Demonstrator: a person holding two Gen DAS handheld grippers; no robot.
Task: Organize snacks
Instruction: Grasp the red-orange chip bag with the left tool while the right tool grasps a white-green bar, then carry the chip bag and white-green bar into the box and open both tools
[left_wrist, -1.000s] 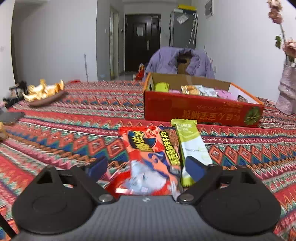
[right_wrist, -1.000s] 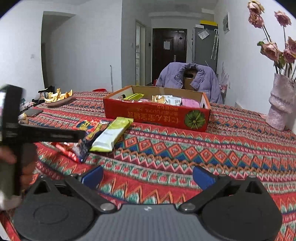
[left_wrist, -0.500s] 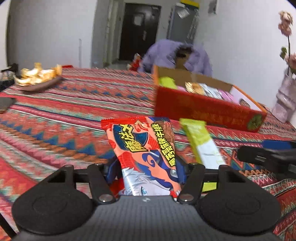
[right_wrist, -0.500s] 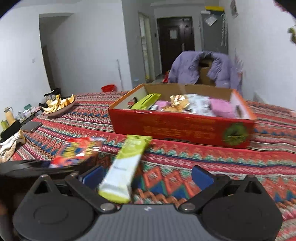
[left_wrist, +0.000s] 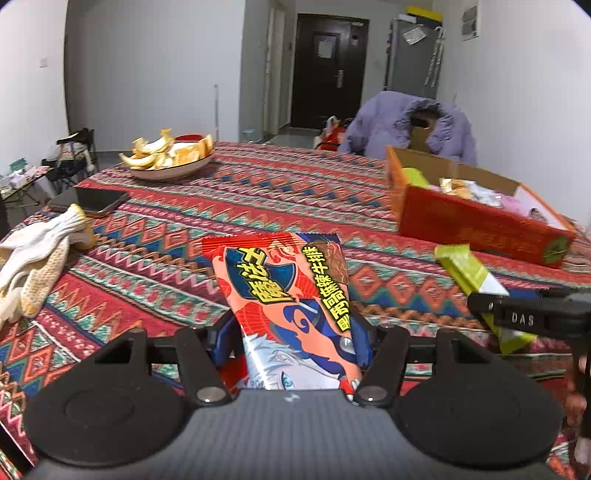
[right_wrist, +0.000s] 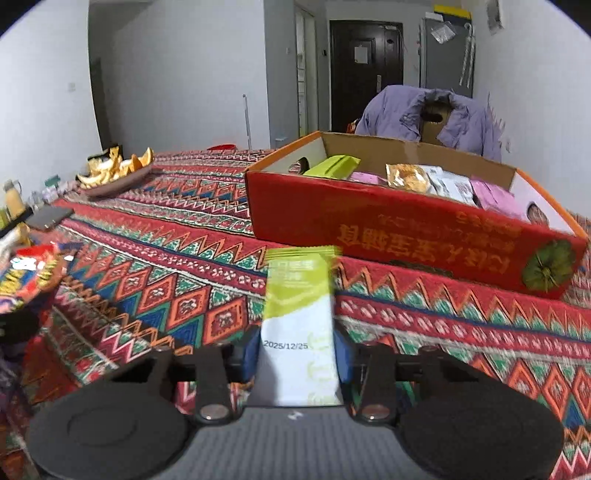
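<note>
Left wrist view, nearest first: the left gripper is clenched on a red snack packet — glossy foil, flat and oblong, crimped at its far edge, printed with a blue emblem, yellow Chinese characters and a white-haired cartoon face. It is lifted clear of the tablecloth, a woven cloth in red, blue and green zigzags. To its right the right gripper shows as a dark bar marked DAS, across a green snack bar.

Right wrist view: the right gripper grasps that green-and-white snack bar by its near end; the slim matte wrapper bears the date 2025/12/25, and its serrated far edge points toward the box, close to the near wall. At the left edge the red packet appears blurred.

Beyond stands the red cardboard box — open-topped, a green fruit printed on its near wall, holding green, gold, white and pink packets. Open cloth lies left of the box.

Farther left lie white knit gloves, a dark phone and a plate of orange peel. A purple jacket drapes a chair past the far table edge.
</note>
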